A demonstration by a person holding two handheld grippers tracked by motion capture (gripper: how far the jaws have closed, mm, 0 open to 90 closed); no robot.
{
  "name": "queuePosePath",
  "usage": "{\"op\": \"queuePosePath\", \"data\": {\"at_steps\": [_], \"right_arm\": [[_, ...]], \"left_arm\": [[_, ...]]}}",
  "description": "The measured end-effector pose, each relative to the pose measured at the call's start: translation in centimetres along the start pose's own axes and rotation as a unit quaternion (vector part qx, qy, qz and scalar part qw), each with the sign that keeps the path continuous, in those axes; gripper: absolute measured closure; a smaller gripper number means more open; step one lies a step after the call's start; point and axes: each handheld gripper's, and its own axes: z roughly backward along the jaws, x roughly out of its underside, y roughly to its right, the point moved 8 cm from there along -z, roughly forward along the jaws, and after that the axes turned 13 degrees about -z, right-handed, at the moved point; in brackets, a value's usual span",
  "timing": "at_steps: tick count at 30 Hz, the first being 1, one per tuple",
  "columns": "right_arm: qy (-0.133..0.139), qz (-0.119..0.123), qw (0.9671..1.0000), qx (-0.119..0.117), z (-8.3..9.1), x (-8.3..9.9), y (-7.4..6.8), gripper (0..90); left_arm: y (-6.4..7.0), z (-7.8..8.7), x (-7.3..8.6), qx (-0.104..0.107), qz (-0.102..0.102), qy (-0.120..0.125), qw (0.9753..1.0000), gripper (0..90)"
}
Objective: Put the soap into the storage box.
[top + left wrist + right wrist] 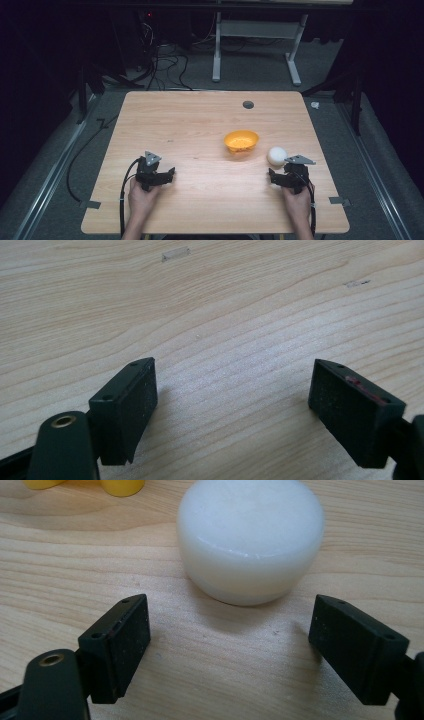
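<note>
Nothing is gripped yet: my right gripper has its jaws spread before the squat white plastic puck; my left gripper gapes over bare counter.

- My right gripper: matte black jaws.
- My left gripper: the same black.
- Round object: milky white.
- Bowl: orange-yellow.
- Table: pale wood, wavy grain.

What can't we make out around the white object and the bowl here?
- White object: its top is cut off by the upper edge in the right gripper view; in the high view the right gripper partly hides it.
- Orange bowl: contents too small to identify in the high view.
</note>
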Motion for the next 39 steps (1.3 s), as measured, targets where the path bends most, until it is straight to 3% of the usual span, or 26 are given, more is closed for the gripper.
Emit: {"op": "queuePosePath", "data": {"at_steps": [39], "right_arm": [[0.0, -0.001, 1.0, -0.008, 0.11, 0.01, -0.07, 18.9]], "left_arm": [[-0.02, -0.02, -0.02, -0.001, 0.002, 0.0, 1.0, 20.3]]}}
